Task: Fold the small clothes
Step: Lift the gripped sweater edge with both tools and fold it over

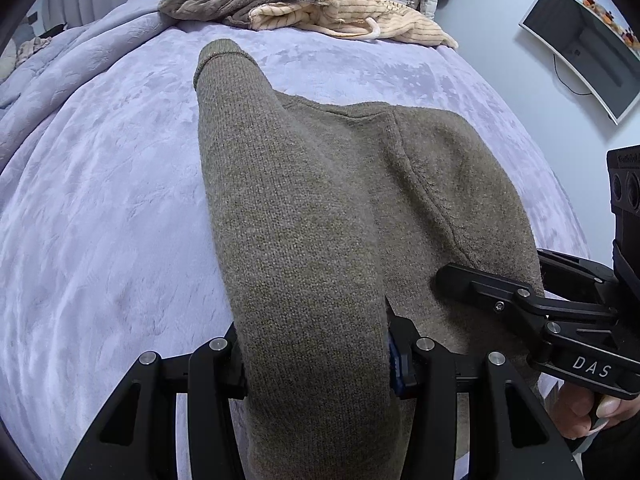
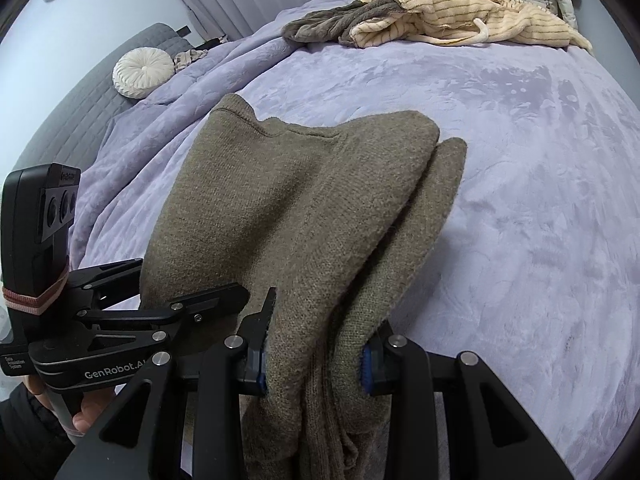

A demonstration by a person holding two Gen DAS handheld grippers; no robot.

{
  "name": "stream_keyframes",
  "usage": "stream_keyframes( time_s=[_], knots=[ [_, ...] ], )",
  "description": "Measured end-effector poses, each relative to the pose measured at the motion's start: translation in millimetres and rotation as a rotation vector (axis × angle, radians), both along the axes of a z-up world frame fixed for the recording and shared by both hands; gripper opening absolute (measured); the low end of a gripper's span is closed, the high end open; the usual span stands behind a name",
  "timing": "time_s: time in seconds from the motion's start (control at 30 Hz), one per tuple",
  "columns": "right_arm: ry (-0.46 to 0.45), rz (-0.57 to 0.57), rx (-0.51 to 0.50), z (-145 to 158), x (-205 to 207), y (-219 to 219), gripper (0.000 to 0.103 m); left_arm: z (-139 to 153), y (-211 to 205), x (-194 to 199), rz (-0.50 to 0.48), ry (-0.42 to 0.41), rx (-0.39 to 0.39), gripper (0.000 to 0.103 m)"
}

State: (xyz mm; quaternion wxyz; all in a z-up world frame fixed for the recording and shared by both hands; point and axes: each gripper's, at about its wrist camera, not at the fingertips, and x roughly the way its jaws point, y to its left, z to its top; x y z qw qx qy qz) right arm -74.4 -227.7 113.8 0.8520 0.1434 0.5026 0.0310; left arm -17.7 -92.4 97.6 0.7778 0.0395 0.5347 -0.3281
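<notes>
The olive knit garment (image 1: 320, 220) lies on the near part of the lavender bedspread (image 1: 100, 200). The left gripper (image 1: 316, 364) and right gripper (image 2: 314, 364) each clamp its bunched near edge. It looks soft, limp and light, best held by its edges.

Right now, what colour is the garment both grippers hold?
Olive-brown knit sweater, plain; clearest in the right wrist view.

Olive knit sweater (image 1: 304, 216), folded, draped on bed
</notes>
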Motion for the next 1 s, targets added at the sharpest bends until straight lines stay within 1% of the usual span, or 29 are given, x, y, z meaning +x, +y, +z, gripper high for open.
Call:
stream_keyframes(
  time_s=[0.2,0.6,1.0],
  knots=[
    [-0.005,0.02,-0.007,4.6,-16.0,16.3,0.035,4.4,14.6,-16.9,0.009,-0.012,0.004,0.05],
    [-0.001,0.051,-0.005,0.9,-43.2,40.7,0.035,2.4,37.1,-52.4,0.024,-0.034,0.024,0.05],
    [0.008,0.07,-0.011,-7.2,-65.1,60.8,0.035,-7.8,54.3,-75.5,0.032,-0.021,0.012,0.05]
  ],
)
